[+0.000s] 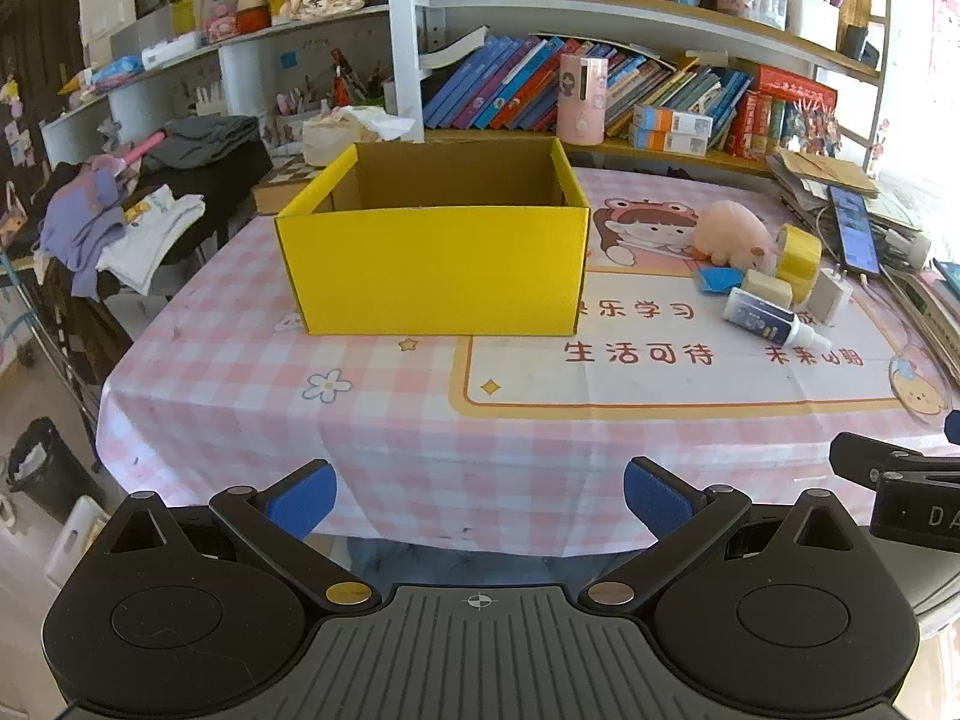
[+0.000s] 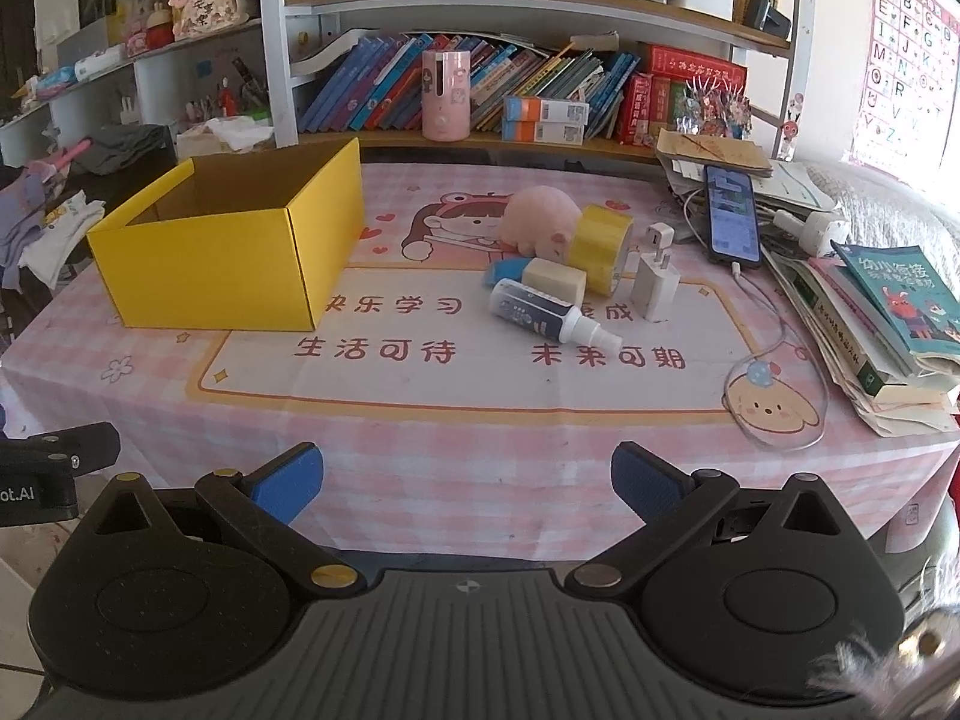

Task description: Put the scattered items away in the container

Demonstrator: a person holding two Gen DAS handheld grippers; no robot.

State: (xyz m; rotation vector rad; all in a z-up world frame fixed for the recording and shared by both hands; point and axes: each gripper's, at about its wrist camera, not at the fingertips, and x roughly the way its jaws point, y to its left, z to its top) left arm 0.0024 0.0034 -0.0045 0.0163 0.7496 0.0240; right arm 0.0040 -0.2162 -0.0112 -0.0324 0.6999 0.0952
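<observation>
While both the left gripper [image 1: 480, 501] and right gripper [image 2: 468, 489] hang wide and empty, the white plastic spray bottle [image 2: 543, 313] (frame centre) suits a crosswise pinch, then the open yellow cardboard box [image 2: 234, 264], centre-left.

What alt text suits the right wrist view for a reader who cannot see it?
An open right claw faces a checked table with an empty-looking yellow box at left. Right of it lie a pink plush, tape roll and spray bottle.
</observation>
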